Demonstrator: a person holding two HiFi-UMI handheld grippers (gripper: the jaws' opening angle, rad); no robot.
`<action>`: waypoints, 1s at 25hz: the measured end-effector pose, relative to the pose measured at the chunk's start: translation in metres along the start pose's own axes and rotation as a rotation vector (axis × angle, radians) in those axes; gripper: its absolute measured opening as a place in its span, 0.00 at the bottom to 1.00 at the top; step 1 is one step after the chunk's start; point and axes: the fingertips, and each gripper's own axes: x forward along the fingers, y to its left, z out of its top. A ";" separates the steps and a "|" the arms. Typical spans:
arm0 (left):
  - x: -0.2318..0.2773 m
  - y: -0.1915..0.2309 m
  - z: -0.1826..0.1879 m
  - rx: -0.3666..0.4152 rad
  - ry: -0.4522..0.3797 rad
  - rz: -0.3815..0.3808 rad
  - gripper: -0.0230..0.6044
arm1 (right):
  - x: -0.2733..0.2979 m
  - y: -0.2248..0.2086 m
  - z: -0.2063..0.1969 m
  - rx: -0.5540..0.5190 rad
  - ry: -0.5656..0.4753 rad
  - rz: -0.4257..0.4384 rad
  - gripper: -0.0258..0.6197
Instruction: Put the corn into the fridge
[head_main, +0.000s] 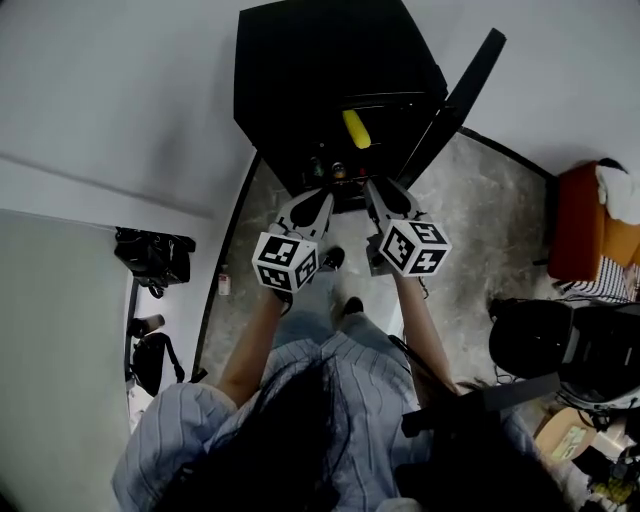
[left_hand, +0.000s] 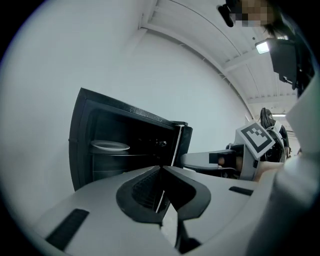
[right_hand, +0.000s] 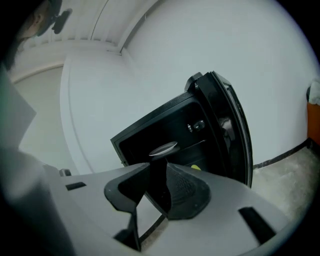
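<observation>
We see the black fridge (head_main: 300, 80) w/ its door (head_main: 462, 95) swung open: the corn (head_main: 356, 128) lies on a shelf inside, a white plate (left_hand: 110, 146) higher up. Left gripper (head_main: 320, 200) has jaws together, right gripper (head_main: 385, 198) jaws slightly apart, both empty, just in front of the fridge. Grey stone floor (head_main: 480, 220) below, white wall (head_main: 120, 80) behind
</observation>
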 end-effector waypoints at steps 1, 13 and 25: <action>0.000 -0.004 0.001 0.003 -0.002 0.004 0.07 | -0.004 0.000 0.000 0.011 0.001 0.009 0.21; -0.043 -0.059 0.013 0.019 -0.081 0.024 0.07 | -0.071 0.031 0.004 -0.009 -0.033 0.060 0.21; -0.102 -0.098 -0.008 0.025 -0.086 0.045 0.07 | -0.123 0.065 -0.028 -0.002 -0.030 0.105 0.17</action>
